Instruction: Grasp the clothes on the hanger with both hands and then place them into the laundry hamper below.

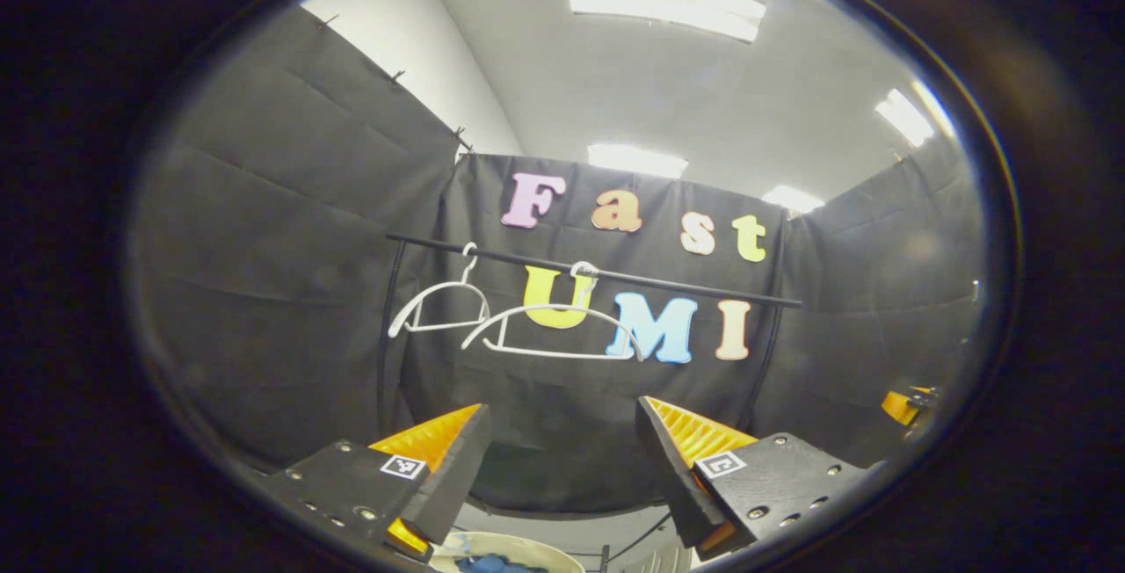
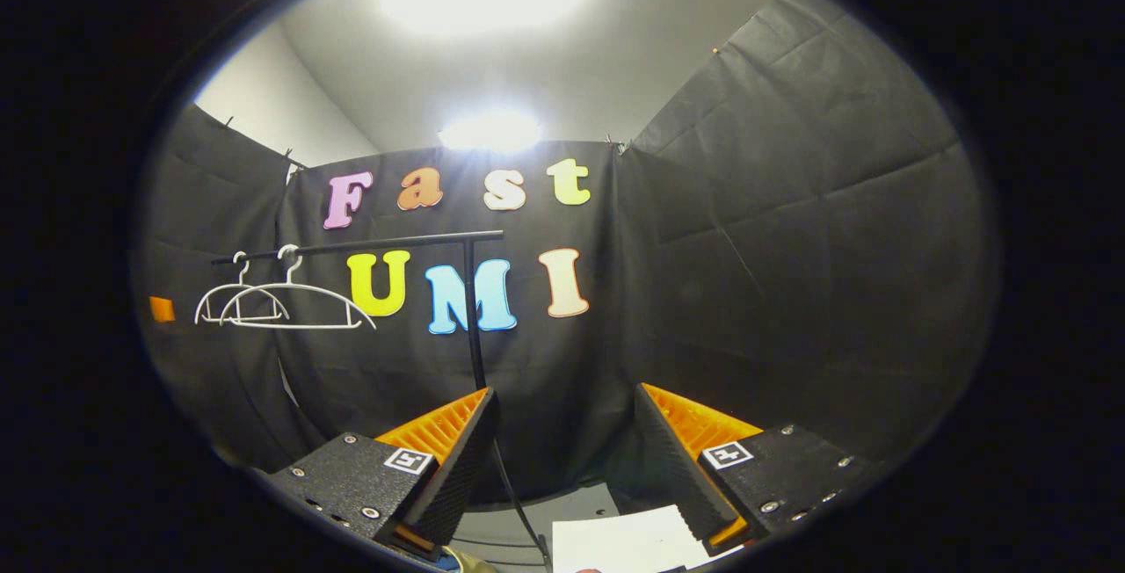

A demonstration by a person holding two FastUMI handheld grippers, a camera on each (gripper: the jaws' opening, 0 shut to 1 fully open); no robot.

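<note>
Hangers [image 1: 536, 322] bare on rail [image 1: 615, 274], blue cloth [image 1: 492, 564] in hamper [image 1: 518, 548] below left gripper [image 1: 562, 467]; looks soft, light, best pinched by bunched folds; both grippers' jaws released, right gripper [image 2: 562, 459] empty.

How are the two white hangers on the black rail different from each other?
In the left gripper view, the left white plastic hanger looks smaller and is turned at an angle, while the right white plastic hanger looks wider and faces the camera flat on. The left one hangs near the end of the black metal rail; the right one hangs nearer its middle. Both are bare, with no clothes on them.
</note>
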